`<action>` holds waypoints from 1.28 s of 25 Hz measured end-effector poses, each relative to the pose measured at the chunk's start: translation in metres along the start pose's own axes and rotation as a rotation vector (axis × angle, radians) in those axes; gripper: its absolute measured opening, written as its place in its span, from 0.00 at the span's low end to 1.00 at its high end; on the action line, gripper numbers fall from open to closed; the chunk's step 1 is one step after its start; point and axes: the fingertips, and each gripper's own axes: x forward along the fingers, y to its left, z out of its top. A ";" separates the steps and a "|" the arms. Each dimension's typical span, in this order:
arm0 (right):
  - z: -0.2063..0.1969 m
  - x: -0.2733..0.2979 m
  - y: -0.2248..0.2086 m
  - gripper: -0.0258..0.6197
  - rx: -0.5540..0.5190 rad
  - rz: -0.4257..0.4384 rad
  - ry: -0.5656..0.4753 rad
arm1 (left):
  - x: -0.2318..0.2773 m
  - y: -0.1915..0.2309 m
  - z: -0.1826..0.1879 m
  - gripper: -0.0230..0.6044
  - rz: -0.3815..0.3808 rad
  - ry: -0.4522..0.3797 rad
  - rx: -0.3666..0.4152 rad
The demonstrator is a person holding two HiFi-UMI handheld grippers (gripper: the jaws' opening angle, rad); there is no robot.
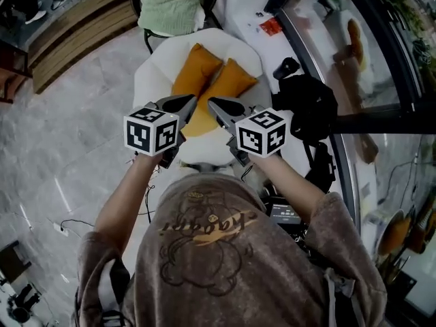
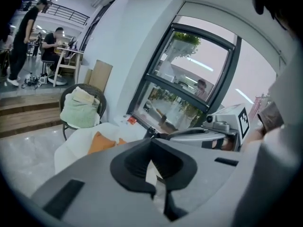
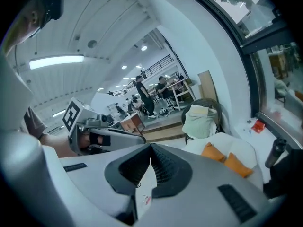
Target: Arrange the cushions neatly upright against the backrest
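Two orange cushions, one and the other, rest side by side on a white armchair, their upper ends towards its backrest. Both grippers hover together just in front of the cushions, above the seat's near part. My left gripper is shut with nothing in it. My right gripper is likewise shut and empty, its tips almost meeting the left's. In the left gripper view the shut left gripper points past the cushions. From the right gripper both cushions show at right.
A dark chair holding a green blanket stands behind the armchair. A black bag sits at its right beside the window frame. Wooden steps rise at the far left. People are in the background. A cable lies on the floor.
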 end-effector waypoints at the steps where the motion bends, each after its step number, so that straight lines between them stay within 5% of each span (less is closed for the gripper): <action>1: 0.002 -0.006 0.007 0.08 -0.020 0.015 -0.007 | -0.005 -0.008 0.002 0.04 -0.015 -0.007 0.005; 14: 0.002 -0.077 0.056 0.08 -0.324 0.139 -0.049 | -0.039 -0.079 -0.010 0.04 -0.109 -0.124 0.110; 32: -0.010 -0.093 0.081 0.08 -0.420 0.269 -0.030 | -0.043 -0.101 -0.025 0.04 -0.149 -0.130 0.173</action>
